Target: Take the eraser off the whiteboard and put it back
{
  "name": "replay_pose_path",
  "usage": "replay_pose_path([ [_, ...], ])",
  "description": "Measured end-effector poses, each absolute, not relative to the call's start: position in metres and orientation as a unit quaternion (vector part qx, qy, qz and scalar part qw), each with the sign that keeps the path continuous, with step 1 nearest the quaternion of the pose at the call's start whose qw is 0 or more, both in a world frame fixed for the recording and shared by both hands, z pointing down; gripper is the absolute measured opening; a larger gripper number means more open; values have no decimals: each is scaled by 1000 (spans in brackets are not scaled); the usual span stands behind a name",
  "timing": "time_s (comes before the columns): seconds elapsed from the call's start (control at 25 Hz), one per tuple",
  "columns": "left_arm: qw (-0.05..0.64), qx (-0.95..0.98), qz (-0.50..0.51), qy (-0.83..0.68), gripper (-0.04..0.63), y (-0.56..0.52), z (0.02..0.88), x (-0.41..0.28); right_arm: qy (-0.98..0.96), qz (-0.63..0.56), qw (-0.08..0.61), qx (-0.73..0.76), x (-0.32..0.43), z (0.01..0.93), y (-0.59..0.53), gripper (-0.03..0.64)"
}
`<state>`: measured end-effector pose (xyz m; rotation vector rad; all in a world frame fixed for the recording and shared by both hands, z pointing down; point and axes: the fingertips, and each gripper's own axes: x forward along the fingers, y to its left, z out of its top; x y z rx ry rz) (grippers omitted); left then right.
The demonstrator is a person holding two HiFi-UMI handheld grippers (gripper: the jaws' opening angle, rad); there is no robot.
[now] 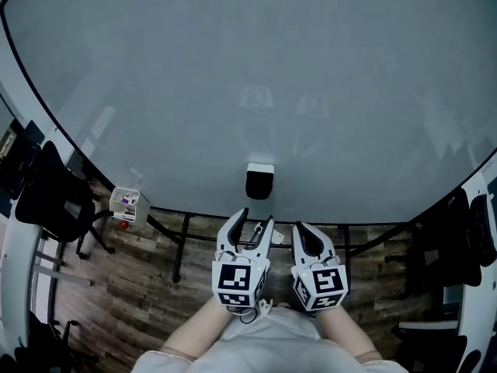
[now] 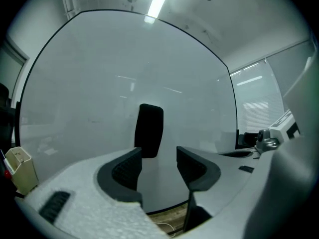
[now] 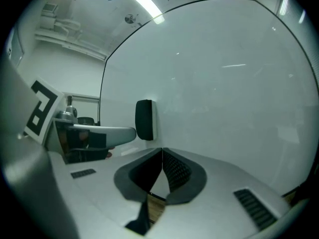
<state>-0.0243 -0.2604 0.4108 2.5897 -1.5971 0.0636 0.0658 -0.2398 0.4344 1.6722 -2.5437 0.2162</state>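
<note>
The person stands facing the whiteboard (image 1: 233, 68) with both tools held out side by side and close together. The left gripper (image 1: 256, 217) has its jaws spread. In the left gripper view (image 2: 158, 151) the gap between the two dark pads is open and nothing sits in it. The eraser (image 2: 149, 131) stands beyond the jaw tips, upright on the board, in line with the left pad rather than the middle of the gap. The pads do not touch it.

The right gripper (image 1: 301, 230) has its jaws pressed together. In the right gripper view (image 3: 162, 152) the pads meet along one thin seam with nothing pinched in it. From there the eraser (image 3: 144, 119) shows ahead of the closed tips and off to their left, stuck flat to the board, with the left gripper's white finger (image 3: 107, 133) reaching toward it from the left.

From above, the eraser (image 1: 259, 180) sits near the board's lower edge, just ahead of the left jaws and apart from both tools. Well off to the left of the jaws a small pale box (image 1: 126, 202) perches by the board's frame, perhaps a marker holder, though it is too small to be sure. A black chair (image 1: 54, 193) stands beyond it on the wooden floor (image 1: 140, 286).
</note>
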Motion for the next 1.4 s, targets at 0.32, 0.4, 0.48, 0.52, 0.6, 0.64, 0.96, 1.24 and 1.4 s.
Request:
replay_pose_path([
  [0.32, 18, 815, 24, -579, 291, -300, 386, -28, -842, 66, 50, 534, 74, 430, -256, 28],
  [0.4, 15, 805, 16, -592, 299, -310, 381, -30, -842, 69, 47, 533, 78, 430, -258, 28],
  [0.48, 18, 804, 13, -594, 299, -315, 382, -28, -841, 72, 49, 534, 83, 433, -257, 28],
  [0.52, 18, 805, 15, -593, 299, -317, 383, -25, -839, 75, 51, 536, 86, 435, -257, 28],
  [0.6, 11, 808, 23, -589, 299, -321, 384, -20, -835, 83, 51, 541, 93, 437, -258, 28],
  [0.64, 6, 808, 28, -589, 299, -324, 383, -18, -834, 86, 50, 542, 95, 438, -259, 28],
  [0.96, -4, 792, 47, -609, 281, -336, 384, -24, -826, 84, 50, 555, 106, 437, -261, 28],
  [1.24, -1, 798, 47, -601, 267, -335, 385, -23, -822, 91, 45, 561, 109, 436, -258, 28],
  [1.4, 43, 801, 32, -597, 265, -331, 390, -31, -824, 100, 51, 555, 104, 445, -254, 28],
])
